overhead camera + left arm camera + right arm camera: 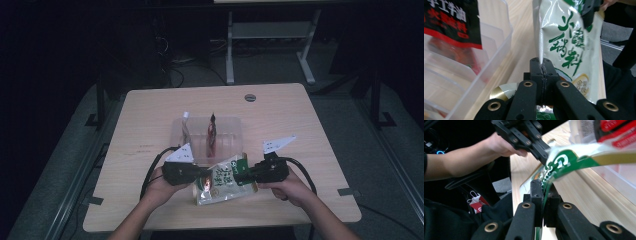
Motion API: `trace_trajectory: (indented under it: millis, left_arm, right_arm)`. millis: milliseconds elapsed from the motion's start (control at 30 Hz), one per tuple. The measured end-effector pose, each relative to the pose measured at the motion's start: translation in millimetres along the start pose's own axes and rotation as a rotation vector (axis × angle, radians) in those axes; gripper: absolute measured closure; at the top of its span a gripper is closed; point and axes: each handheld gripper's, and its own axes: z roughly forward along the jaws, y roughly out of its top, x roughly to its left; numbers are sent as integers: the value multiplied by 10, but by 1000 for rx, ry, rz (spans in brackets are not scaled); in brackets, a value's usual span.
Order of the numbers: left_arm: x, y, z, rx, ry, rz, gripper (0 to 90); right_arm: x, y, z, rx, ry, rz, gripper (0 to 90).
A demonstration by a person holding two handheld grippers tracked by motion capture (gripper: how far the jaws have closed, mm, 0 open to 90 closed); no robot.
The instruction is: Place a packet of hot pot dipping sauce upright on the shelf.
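In the high view, the green-and-white pouch (222, 179) hangs low centre above the tabletop (280, 115), stretched between the left gripper (201, 176) and right gripper (244, 176), its long axis running left to right, just below the clear divided bin (232, 131). In the left gripper view, the jaws are clamped on the pouch's edge (571, 42). In the right gripper view, the jaws pinch the opposite edge (564, 162); both hands seem equally near.

light: dim, dark surround | glare: sheen on pouch (571, 47) | blur: pouch edge in right gripper view
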Motion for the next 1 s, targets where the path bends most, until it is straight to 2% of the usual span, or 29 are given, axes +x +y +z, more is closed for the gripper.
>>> trace_trajectory:
  millis: [233, 300, 467, 567, 700, 800, 833, 900, 933, 1000]
  left_arm:
    - [-34, -12, 85, 19, -17, -13, 874]
    - [-36, -11, 99, 23, -7, -14, 852]
    - [-28, -10, 90, 16, 6, -28, 654]
    - [-34, -9, 77, 10, 16, -35, 578]
    - [-22, -13, 26, 19, 49, -34, 535]
    - [-53, 23, -63, -1, 73, -20, 553]
    - [-62, 42, -99, -12, 82, -13, 580]
    - [-80, 63, -134, -30, 84, -10, 697]
    - [-97, 86, -159, -37, 78, -5, 697]
    - [-144, 125, -160, -44, 48, 22, 894]
  right_arm:
    - [58, 14, 13, -30, 26, -18, 888]
    - [62, 16, 9, -41, 31, -24, 889]
    - [56, 19, -21, -63, 29, -22, 899]
    - [70, 27, -35, -76, 45, -22, 900]
    - [72, 24, -53, -81, 42, -25, 900]
    - [68, 20, -87, -89, 35, -21, 900]
    - [65, 18, -100, -94, 34, -23, 900]
    - [67, 18, -111, -98, 33, -21, 900]
    - [69, 20, -122, -103, 31, -23, 899]
    - [79, 29, -134, -116, 38, -23, 900]
